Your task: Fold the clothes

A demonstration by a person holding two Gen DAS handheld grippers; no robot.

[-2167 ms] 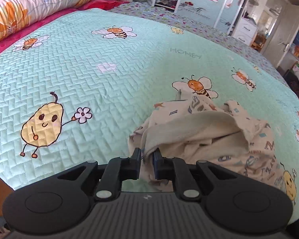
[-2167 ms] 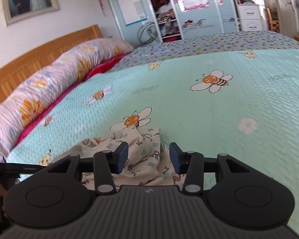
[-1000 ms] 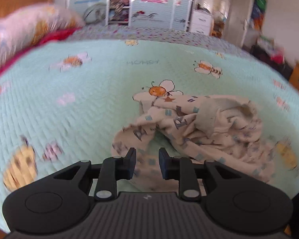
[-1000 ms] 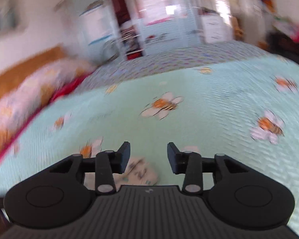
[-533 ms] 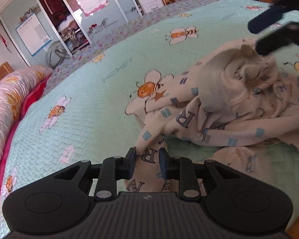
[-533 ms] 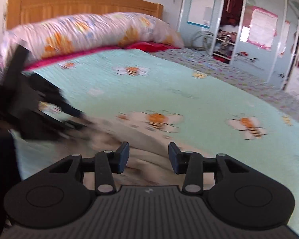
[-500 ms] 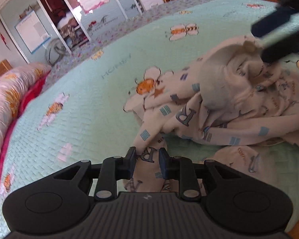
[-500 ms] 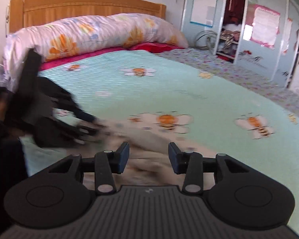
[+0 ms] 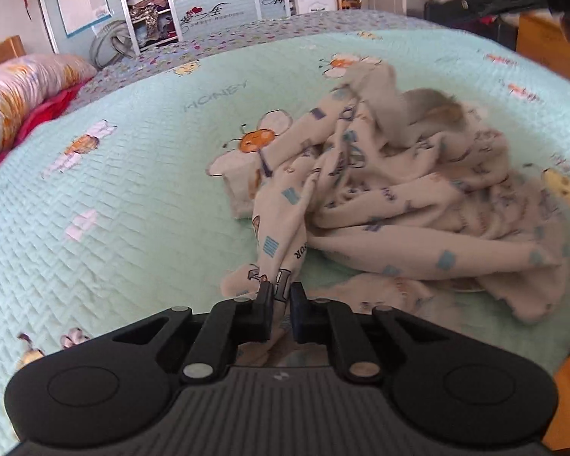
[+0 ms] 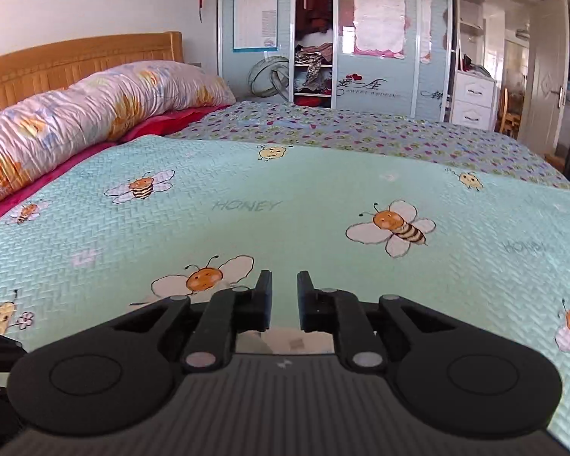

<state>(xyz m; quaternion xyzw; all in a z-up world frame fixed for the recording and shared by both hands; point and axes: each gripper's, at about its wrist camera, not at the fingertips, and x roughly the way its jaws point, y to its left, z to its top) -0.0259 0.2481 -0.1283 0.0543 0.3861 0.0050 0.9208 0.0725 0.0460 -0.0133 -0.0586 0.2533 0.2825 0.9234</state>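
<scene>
left gripper (image 9: 281, 296): jaws closing, garment (image 9: 380, 190) edge pinched between | right gripper (image 10: 284, 288): jaws closing, narrow gap, nothing held | garment crumpled on bedspread (image 9: 133, 205)

Each hand-held gripper is matte black: the left hand-held gripper (image 9: 281, 300) and the right hand-held gripper (image 10: 284, 296) share ribbed grey bodies, round side discs, silver pivot pins (two apiece) and blocky fingers.

The garment (image 9: 380, 190) lies crumpled on the bedspread (image 9: 133, 197). A pillow (image 10: 95, 114) lies along the bed's left side before the headboard (image 10: 76, 57). The wardrobe (image 10: 323, 38) stands behind the bed.
</scene>
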